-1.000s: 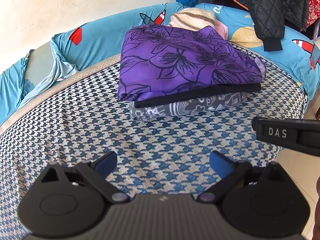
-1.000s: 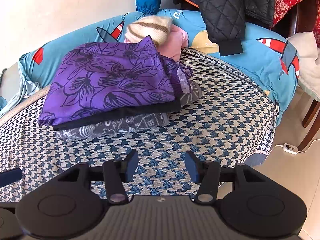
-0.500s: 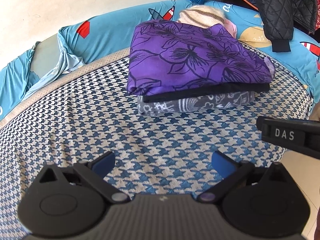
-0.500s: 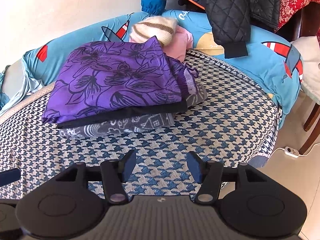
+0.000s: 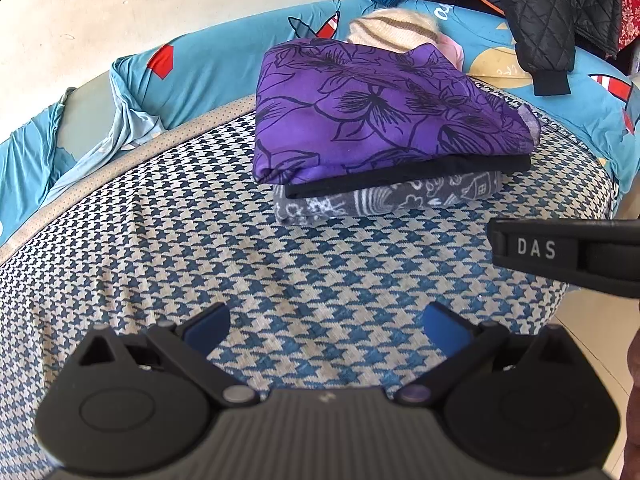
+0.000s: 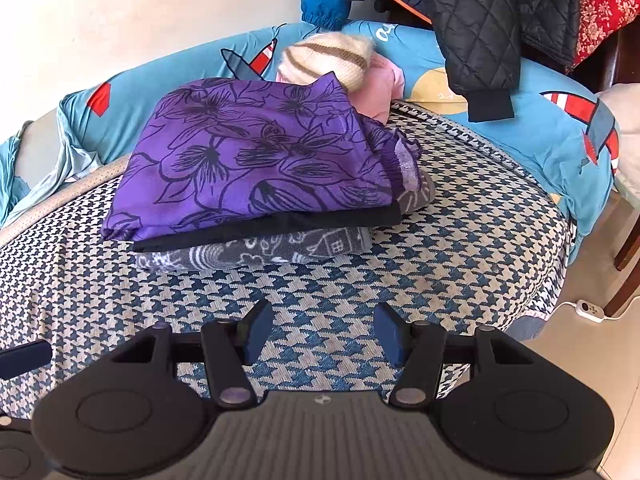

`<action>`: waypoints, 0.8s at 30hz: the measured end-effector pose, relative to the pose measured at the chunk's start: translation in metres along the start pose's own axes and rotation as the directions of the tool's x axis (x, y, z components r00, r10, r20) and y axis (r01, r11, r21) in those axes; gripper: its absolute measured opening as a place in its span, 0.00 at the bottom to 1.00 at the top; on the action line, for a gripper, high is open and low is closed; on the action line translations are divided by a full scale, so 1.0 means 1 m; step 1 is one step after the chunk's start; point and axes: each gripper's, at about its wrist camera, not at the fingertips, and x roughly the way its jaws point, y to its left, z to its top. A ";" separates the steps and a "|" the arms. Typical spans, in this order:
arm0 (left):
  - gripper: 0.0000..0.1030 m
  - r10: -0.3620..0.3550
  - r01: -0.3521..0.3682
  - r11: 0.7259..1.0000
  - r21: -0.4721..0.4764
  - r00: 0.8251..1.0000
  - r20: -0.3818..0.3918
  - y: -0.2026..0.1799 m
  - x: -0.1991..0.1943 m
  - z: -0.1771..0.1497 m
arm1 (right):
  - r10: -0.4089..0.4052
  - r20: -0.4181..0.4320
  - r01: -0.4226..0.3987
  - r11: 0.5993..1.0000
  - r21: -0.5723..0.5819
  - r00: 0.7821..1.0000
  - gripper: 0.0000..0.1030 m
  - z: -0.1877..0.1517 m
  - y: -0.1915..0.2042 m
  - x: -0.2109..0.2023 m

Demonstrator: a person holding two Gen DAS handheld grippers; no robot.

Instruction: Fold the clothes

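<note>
A folded purple garment with black flower outlines tops a neat stack, over a black layer and a grey printed fleece. The stack rests on a blue and cream houndstooth cover. My left gripper hovers open over bare cover in front of the stack, nothing between its blue pads. My right gripper is open too, jaws half apart and empty, just short of the stack's front edge. Its black side shows in the left wrist view at the right.
Behind the stack lie a cream striped knit hat and a pink garment against a blue cartoon-print pillow. A black quilted jacket hangs over it. Floor with a white power strip lies to the right.
Both views have drifted slightly, so the stack sits a little further right in each frame. Both grippers' jaws keep the same spread and nothing was taken hold of.
</note>
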 end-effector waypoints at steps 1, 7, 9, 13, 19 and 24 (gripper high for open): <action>1.00 -0.001 0.001 1.000 -0.001 1.000 -0.001 0.001 0.000 0.000 | 0.001 -0.001 -0.001 1.000 -0.001 1.000 0.54 0.000 0.001 0.000; 1.00 -0.013 0.013 1.000 -0.019 1.000 -0.005 0.004 0.000 0.001 | 0.000 -0.003 0.000 1.000 -0.005 1.000 0.55 0.000 0.004 0.000; 1.00 -0.017 0.017 1.000 -0.024 1.000 -0.010 0.005 0.001 0.001 | -0.001 -0.003 0.001 1.000 -0.007 1.000 0.55 0.000 0.004 0.000; 1.00 -0.003 0.003 1.000 -0.007 1.000 -0.007 0.003 0.001 -0.001 | -0.001 -0.004 0.001 1.000 -0.009 1.000 0.55 0.000 0.005 0.000; 1.00 -0.001 0.001 1.000 0.013 1.000 -0.013 0.001 0.002 -0.003 | 0.006 -0.003 -0.006 1.000 -0.010 1.000 0.55 0.001 0.006 0.000; 1.00 0.001 -0.001 1.000 0.016 1.000 -0.012 0.001 0.000 -0.005 | 0.045 -0.003 -0.045 0.999 0.002 0.999 0.55 0.001 0.006 -0.001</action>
